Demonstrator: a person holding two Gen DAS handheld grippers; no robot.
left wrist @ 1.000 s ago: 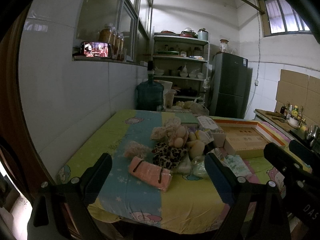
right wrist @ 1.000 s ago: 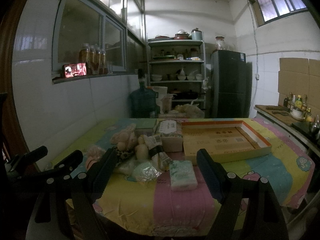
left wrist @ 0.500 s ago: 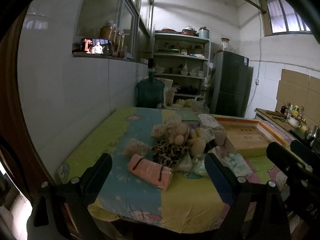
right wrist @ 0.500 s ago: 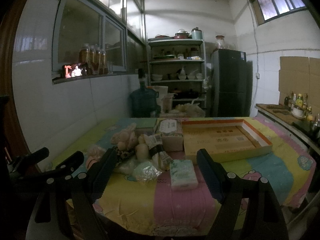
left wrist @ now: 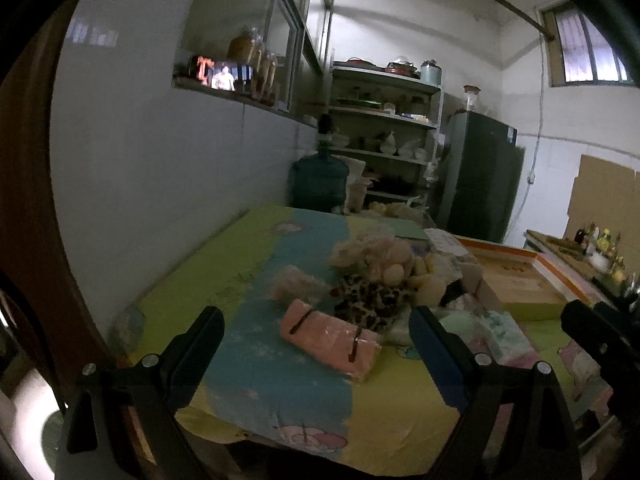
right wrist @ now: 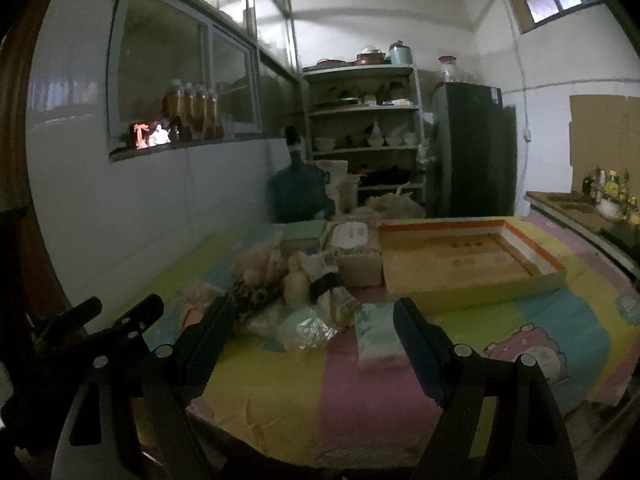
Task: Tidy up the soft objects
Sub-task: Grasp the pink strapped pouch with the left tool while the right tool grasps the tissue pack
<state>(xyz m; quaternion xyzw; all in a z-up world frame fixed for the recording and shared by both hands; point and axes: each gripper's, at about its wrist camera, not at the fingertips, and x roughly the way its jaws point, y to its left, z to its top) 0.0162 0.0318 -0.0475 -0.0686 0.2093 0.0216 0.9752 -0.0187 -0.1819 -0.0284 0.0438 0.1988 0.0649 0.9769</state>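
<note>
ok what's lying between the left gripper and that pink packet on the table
Nothing but bare tablecloth, seen in the left wrist view. The left gripper hangs open at the table's near edge, and the pink packet lies just ahead between its jaws' lines, untouched.

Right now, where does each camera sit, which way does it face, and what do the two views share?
Left wrist: on the left gripper, facing the pink packet and the pile; own open fingers and the right gripper's tip show.
Right wrist: on the right gripper, facing the tissue pack and the open box; the left gripper shows at left.
Shared: pile, box, shelves, fridge.
</note>
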